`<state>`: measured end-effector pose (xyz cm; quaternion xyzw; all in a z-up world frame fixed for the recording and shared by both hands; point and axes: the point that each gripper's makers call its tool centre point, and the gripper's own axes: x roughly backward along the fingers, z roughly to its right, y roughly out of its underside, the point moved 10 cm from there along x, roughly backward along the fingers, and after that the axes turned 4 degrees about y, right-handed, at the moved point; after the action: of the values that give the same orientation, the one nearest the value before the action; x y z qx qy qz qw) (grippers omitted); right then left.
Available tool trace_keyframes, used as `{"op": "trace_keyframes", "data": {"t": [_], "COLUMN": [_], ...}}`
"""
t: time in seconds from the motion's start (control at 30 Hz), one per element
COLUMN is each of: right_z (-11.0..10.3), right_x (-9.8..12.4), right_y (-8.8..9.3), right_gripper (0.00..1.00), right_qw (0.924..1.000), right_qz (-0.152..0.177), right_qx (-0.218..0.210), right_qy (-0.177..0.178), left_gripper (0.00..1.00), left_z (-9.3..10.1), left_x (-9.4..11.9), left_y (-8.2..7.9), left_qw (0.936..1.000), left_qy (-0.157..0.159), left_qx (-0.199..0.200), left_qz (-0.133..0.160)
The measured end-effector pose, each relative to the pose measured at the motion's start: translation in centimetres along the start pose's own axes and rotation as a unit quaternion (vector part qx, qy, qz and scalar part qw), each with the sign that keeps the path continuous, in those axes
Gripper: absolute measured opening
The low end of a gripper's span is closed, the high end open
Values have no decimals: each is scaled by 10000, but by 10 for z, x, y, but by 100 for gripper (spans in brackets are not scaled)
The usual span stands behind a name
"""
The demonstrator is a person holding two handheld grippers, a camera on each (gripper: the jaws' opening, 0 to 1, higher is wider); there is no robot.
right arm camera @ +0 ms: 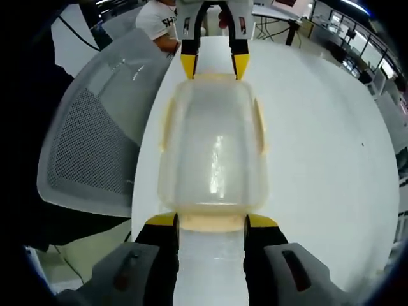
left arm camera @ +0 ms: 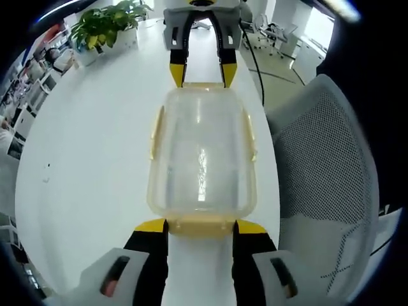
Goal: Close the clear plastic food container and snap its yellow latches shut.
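Note:
The clear plastic container lies lengthwise on the white table with its lid on. Yellow latches run along its long sides, slightly flared outward. In the left gripper view, my left gripper stands open with the near end latch between its yellow-tipped fingers. My right gripper faces it at the far end. In the right gripper view, my right gripper is open around its own end latch, and the left gripper sits at the opposite end.
A potted green plant stands at the far left of the table. A grey mesh chair is pushed up beside the table edge near the container. A black cable runs off the table. A person in a white shirt sits beyond.

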<state>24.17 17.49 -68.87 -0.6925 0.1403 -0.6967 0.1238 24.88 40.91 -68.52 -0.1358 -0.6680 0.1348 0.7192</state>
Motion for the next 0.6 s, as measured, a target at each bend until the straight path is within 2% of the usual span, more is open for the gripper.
{"op": "trace_keyframes", "data": {"t": [0.33, 0.6], "right_z": [-1, -1], "right_x": [4, 9], "right_y": [19, 27], "right_gripper": [36, 36], "right_qw": [10000, 10000], "right_qz": [-27, -59], "right_qx": [-46, 4], "right_qy": [13, 1], "left_gripper": [33, 33], "left_z": [0, 0], "left_x": [-9, -13], "left_y": [-17, -27], "left_qw": [10000, 10000], "left_qy": [26, 22], "left_qx": [-37, -1], "left_qz": [-6, -9]}}
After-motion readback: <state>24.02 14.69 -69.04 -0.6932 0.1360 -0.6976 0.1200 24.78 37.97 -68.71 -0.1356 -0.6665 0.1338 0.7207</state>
